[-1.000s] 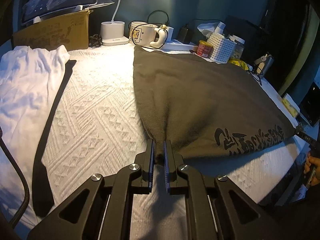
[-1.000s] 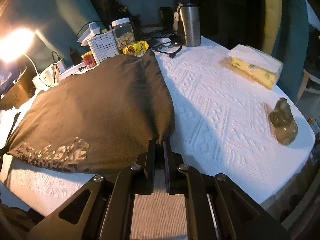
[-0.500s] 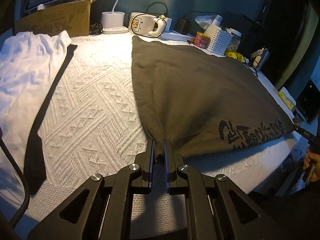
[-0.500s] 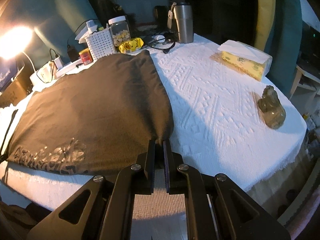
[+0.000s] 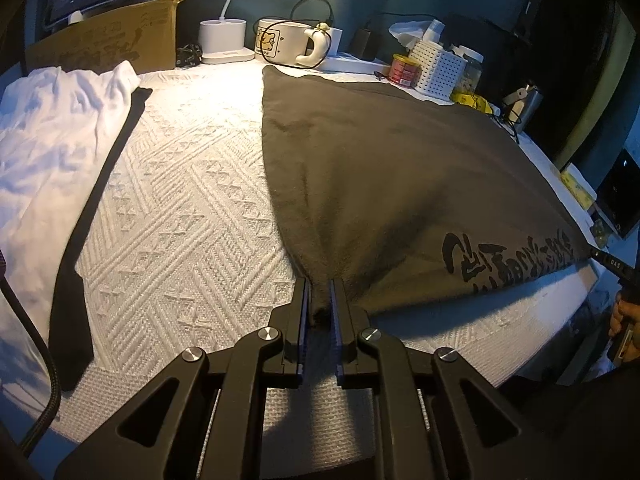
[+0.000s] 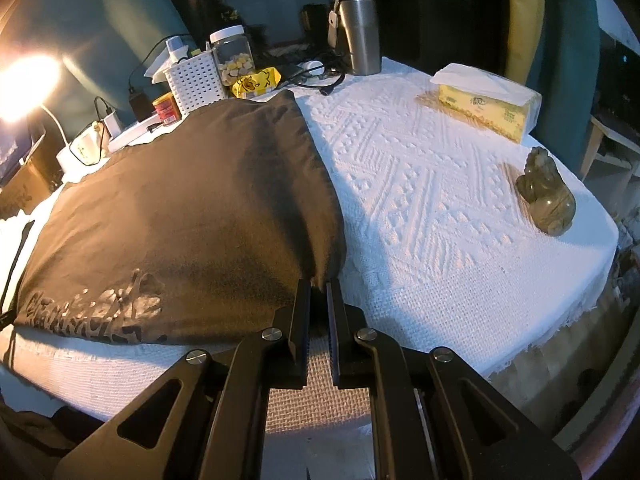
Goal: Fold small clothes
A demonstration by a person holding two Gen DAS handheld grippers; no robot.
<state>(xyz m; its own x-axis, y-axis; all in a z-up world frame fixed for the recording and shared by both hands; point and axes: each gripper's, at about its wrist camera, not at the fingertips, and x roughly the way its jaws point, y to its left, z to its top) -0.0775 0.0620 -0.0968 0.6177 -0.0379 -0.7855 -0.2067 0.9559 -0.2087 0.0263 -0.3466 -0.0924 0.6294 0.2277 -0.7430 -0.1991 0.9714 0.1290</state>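
A dark grey-brown garment (image 5: pixel 392 176) with black printed lettering lies spread on the white textured tablecloth (image 5: pixel 180 216). My left gripper (image 5: pixel 319 285) is shut on its near left corner. My right gripper (image 6: pixel 319 285) is shut on its near right corner. The garment (image 6: pixel 188 216) is stretched taut between them and its near edge is lifted off the cloth. The right gripper's tip shows at the far right of the left wrist view.
A white garment (image 5: pixel 48 152) with a black strip lies at the left. A cardboard box (image 5: pixel 104 48), mug (image 5: pixel 280 42), white basket (image 6: pixel 196 82), jar, steel tumbler (image 6: pixel 360 36), tissue box (image 6: pixel 488 100) and stone figurine (image 6: pixel 546 194) stand around the table edges.
Both grippers have pulled back toward the near table edge with the garment's corners, dragging the garment nearer and showing more of the table's front edge.
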